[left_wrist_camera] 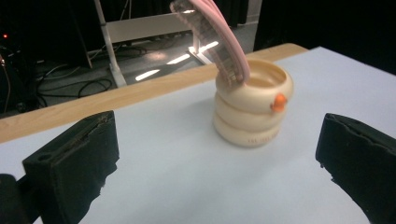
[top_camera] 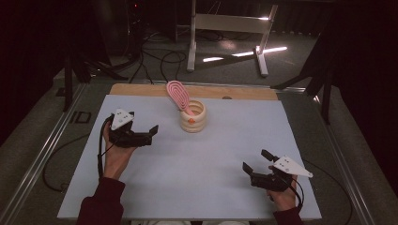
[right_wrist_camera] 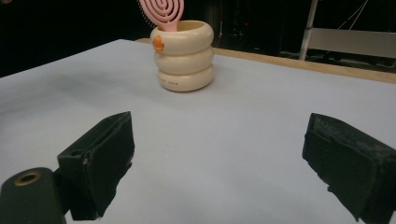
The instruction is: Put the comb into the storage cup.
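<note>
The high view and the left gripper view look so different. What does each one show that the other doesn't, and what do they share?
High view alone: both hands, the left gripper and right gripper, each open, and the whole blue mat. Left gripper view alone: that gripper's black fingers up close, and the brush's bristles. Shared: the cream ringed cup with its orange spot, the pink brush leaning in it, and the white frame behind.

No readable text from my end.
Cream ringed holder (right_wrist_camera: pixel 183 56) has small dark print on its bottom ring, too blurred to read.
</note>
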### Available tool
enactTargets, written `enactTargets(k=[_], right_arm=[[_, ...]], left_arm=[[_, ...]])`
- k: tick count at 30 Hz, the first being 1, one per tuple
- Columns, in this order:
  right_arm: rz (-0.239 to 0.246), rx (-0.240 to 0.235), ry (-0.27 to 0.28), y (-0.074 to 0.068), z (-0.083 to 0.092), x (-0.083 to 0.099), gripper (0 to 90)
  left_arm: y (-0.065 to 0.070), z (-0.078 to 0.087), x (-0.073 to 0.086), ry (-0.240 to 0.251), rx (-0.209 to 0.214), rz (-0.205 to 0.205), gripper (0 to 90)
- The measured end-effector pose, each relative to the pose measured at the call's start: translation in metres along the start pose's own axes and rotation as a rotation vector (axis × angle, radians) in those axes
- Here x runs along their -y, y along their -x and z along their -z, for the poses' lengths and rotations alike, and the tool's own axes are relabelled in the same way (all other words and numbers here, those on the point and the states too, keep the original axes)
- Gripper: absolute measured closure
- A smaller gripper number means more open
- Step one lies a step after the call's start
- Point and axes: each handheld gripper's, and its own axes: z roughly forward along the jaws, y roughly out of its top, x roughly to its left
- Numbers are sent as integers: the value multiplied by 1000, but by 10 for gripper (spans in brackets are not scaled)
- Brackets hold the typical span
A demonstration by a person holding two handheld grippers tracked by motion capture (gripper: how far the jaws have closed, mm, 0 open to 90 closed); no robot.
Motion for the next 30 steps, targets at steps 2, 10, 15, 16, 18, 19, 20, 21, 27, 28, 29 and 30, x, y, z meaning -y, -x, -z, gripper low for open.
enactTargets(k=[2,10,15,16,18,19,20,21,27,28,29,30], right_arm=[[15,4,-6,0,0,-1,90],[53,-13,-19,-4,-1,-9,89],[43,0,2,-2,1,-14,89],[39,-1,3,-2,1,-14,89],[35,-3,9,-2,1,-16,89],[37,0,11,-2,1,-16,89],[36,-1,15,-2,1,-16,89],[32,-2,16,-2,1,-17,89],[34,13,18,1,3,-14,89],[33,15,19,2,3,-14,89],[34,16,16,2,3,-13,90],[36,16,14,2,3,-13,89]], left_arm=[[0,4,8,-4,2,-2,3],[5,30,35,-2,-21,-36,3],[5,40,50,10,-27,-26,3],[4,42,53,17,-26,-16,3],[4,45,57,25,-26,-13,3],[4,46,58,26,-27,-16,3],[4,48,60,28,-24,-15,3],[4,49,61,32,-24,-16,3],[0,57,71,62,-29,9,3],[-2,57,73,59,-28,9,3],[-2,59,75,61,-30,11,3],[-3,60,77,64,-32,12,3]])
